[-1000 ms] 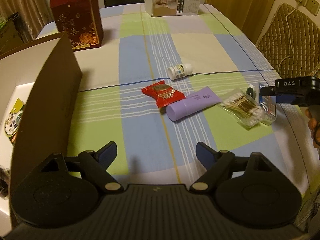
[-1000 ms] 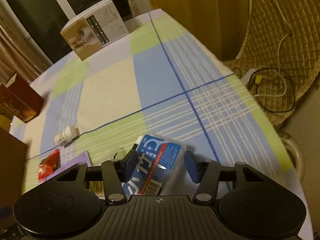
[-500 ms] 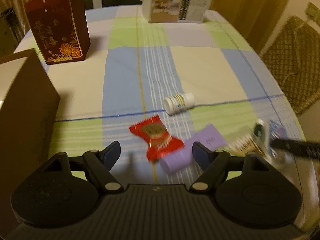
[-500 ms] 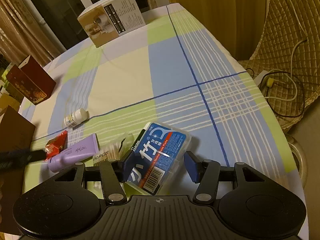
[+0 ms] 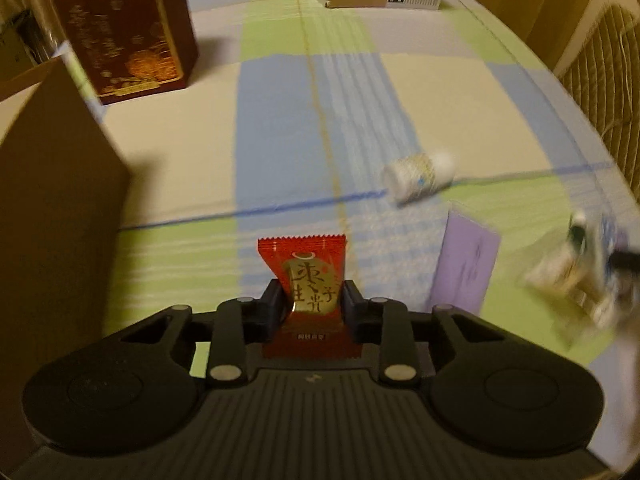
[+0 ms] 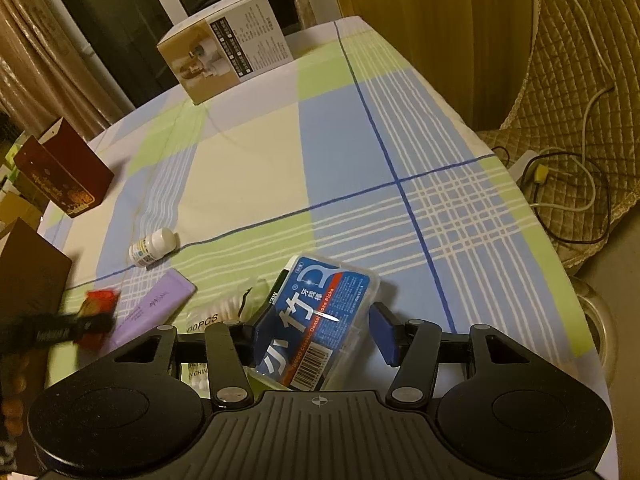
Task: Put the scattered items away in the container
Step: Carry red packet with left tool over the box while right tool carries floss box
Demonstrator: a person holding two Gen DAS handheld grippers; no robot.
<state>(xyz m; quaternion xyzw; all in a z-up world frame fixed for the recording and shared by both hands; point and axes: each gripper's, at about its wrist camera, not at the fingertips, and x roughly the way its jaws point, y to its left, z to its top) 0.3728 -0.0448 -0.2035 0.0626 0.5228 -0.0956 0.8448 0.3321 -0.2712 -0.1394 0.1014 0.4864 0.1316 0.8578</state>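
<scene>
Left gripper (image 5: 311, 300) clamps the red packet (image 5: 306, 276); right gripper (image 6: 326, 334), jaws apart, straddles the floss box (image 6: 320, 320); bottle (image 6: 154, 246), tube (image 6: 154, 304), seemingly swabs (image 6: 218, 312) remain out.

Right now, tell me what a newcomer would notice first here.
The left gripper, its jaws shut on a red snack packet, fills the left view's centre. The blue floss pick box sits between the right gripper's open jaws, on the checked tablecloth.
</scene>
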